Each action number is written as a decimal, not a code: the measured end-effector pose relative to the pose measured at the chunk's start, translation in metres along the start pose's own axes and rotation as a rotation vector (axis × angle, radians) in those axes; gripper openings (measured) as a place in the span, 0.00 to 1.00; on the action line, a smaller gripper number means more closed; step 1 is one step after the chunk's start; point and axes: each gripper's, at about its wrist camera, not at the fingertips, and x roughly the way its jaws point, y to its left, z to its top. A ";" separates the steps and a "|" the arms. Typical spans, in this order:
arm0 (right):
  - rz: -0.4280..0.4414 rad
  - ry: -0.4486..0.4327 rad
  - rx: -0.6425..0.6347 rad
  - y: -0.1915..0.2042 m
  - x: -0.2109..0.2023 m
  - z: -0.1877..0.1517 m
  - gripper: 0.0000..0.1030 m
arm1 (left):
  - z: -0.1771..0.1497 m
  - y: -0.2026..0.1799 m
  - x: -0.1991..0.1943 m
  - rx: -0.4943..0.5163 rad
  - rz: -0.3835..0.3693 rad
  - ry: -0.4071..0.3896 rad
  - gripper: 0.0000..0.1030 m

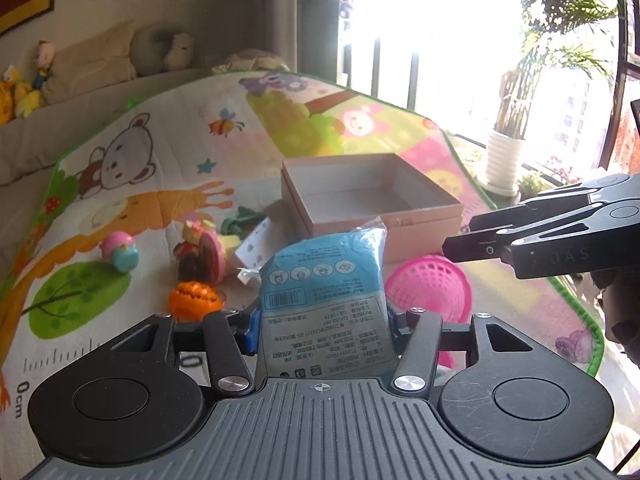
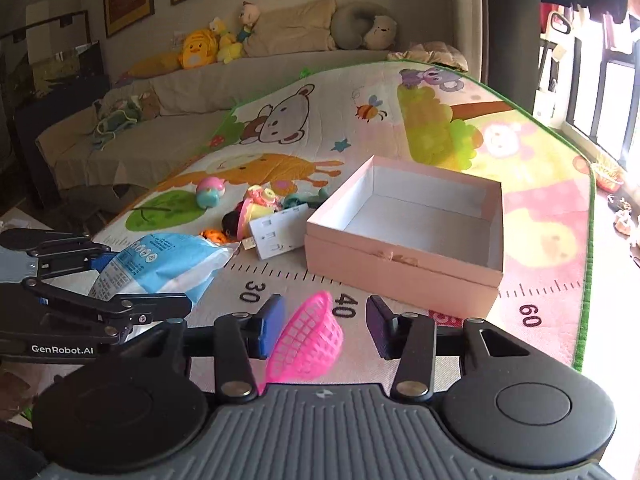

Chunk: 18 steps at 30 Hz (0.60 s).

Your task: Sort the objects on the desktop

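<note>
My left gripper (image 1: 322,328) is shut on a blue and white packet (image 1: 324,280) and holds it above the play mat; the packet also shows in the right wrist view (image 2: 160,264). An open pink box (image 1: 372,204) stands beyond it, also seen in the right wrist view (image 2: 404,232), and it is empty. A pink mesh basket (image 2: 308,340) lies tilted on the mat between the open fingers of my right gripper (image 2: 326,328), close to the left finger. The basket also shows in the left wrist view (image 1: 432,292).
Small toys lie left of the box: a pink and teal ball (image 2: 210,192), an orange toy (image 1: 194,296), a doll figure (image 2: 256,204), a white card (image 2: 280,236). The colourful mat (image 2: 440,128) ends in a green edge at right. A sofa with plush toys (image 2: 200,48) is behind.
</note>
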 end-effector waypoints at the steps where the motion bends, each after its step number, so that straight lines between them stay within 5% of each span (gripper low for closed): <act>1: -0.012 -0.016 0.010 -0.005 -0.002 0.007 0.33 | 0.009 0.001 0.003 0.001 0.004 -0.020 0.56; 7: -0.098 -0.058 0.014 -0.024 0.001 0.011 0.34 | 0.024 0.006 0.020 -0.006 0.042 -0.024 0.56; 8: -0.101 -0.059 0.001 -0.022 0.002 0.006 0.43 | 0.020 0.006 0.023 -0.006 0.045 -0.009 0.56; 10: -0.098 -0.060 0.009 -0.021 0.006 -0.006 0.98 | 0.009 0.004 0.031 -0.012 0.040 0.037 0.56; 18: -0.069 0.083 0.052 -0.016 0.052 -0.052 1.00 | -0.047 -0.005 0.059 0.004 0.055 0.199 0.56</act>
